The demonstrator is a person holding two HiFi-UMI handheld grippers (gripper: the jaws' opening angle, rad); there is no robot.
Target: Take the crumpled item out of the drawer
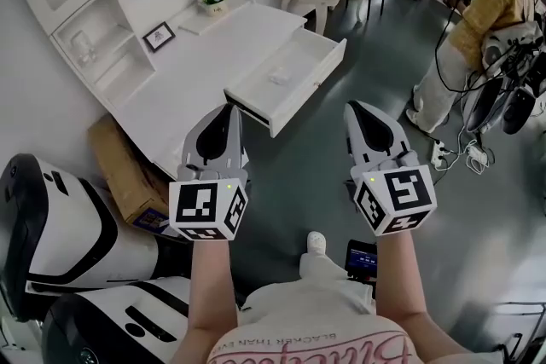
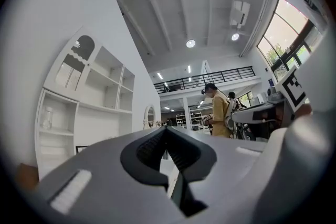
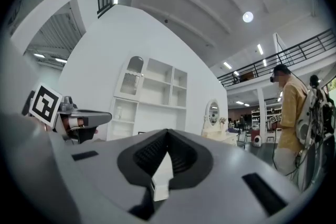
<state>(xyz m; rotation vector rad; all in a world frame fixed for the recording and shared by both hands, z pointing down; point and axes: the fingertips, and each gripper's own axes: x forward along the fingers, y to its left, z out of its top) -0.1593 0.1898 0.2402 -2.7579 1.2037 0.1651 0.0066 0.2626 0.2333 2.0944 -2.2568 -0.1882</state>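
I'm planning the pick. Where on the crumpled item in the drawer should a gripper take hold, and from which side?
Probably pinch the crumpled item across its raised middle, coming straight down through the open top of the drawer. It lies as a small low lump on the drawer floor, clear of the walls, which block any sideways approach.

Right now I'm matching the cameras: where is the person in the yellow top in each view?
Head view: person in the yellow top, top right corner.
Left gripper view: the person, right of centre.
Right gripper view: the person, right edge.
Shared landmark: white shelf unit, left of the person everywhere.
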